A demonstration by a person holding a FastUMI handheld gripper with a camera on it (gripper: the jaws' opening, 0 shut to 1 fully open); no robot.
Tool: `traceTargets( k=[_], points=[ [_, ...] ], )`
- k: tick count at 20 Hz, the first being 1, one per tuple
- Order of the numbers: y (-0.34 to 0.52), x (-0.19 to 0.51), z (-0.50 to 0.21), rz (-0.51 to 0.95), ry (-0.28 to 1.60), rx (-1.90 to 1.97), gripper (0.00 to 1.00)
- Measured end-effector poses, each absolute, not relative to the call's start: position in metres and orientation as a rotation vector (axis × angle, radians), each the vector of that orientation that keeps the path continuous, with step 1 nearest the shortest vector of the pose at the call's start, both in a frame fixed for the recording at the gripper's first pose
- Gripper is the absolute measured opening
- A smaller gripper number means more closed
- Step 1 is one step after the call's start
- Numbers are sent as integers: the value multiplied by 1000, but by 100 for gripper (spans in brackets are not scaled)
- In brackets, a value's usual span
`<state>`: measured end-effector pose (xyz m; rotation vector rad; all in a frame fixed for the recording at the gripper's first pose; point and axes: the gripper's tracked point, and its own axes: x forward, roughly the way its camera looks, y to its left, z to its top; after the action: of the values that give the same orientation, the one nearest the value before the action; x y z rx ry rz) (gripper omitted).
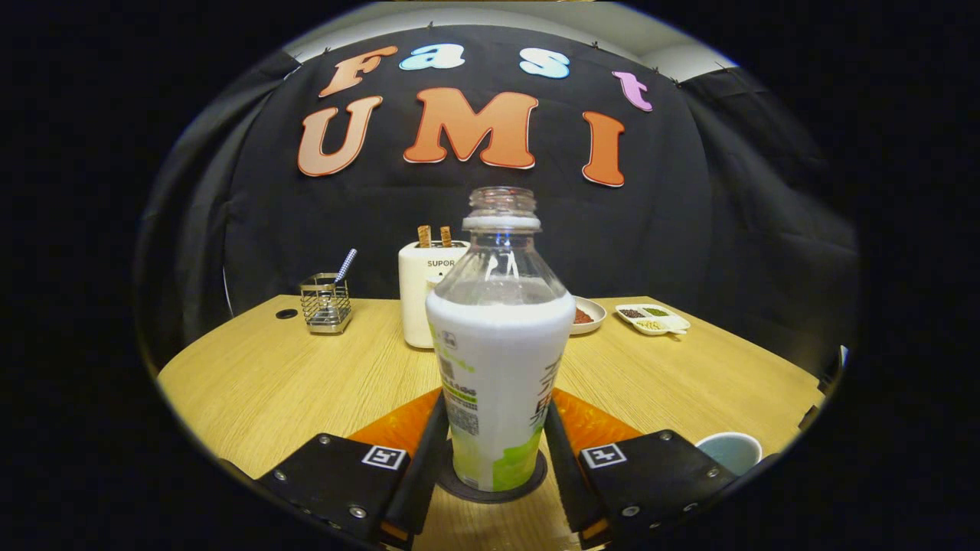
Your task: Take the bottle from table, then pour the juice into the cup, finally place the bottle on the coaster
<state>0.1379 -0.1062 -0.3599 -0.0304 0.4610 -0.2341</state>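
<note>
A: Where is the juice bottle [498, 360] right now?

B: Upright between the two fingers of the tongs [496, 451], its base sitting on the dark round coaster [490, 486] on the wooden table [253, 383]. The cap is off and the neck is open.

A: And the tongs, are they gripping it?

B: The fingers stand on either side of the lower body and look to be touching the label, but I cannot tell whether both are pressing or have just let go. There is no clear gap, and no clear squeeze either.

A: So how far along would you say the job is?

B: Judging from how things lie, it looks near the end. The bottle is on the coaster, which is the last step. The cup [731, 451] sits just to the right of the tongs, near the table edge, and I cannot see whether there is juice in it, so the pour cannot be confirmed from here.

A: What is left, then?

B: If the pour is done, only opening the fingers and drawing back without tipping the bottle. It is tall and the top part is empty, so a snag on the label could rock it.

A: Anything else around?

B: Beyond the bottle a white toaster [419, 295] with two slices in it, a wire utensil holder [325, 304], a small plate [588, 315] and a divided dish of seeds [653, 318], all well apart from the tongs
</note>
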Motion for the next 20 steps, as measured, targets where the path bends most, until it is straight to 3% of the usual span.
traceTargets(
  k=[4, 6, 20],
  points=[
    [-100, 128, -334, -218, 401, 8, 91],
    [-94, 121, -311, -217, 363, 16, 94],
    [8, 53, -100, -60, 118, -18, 94]
  ],
)
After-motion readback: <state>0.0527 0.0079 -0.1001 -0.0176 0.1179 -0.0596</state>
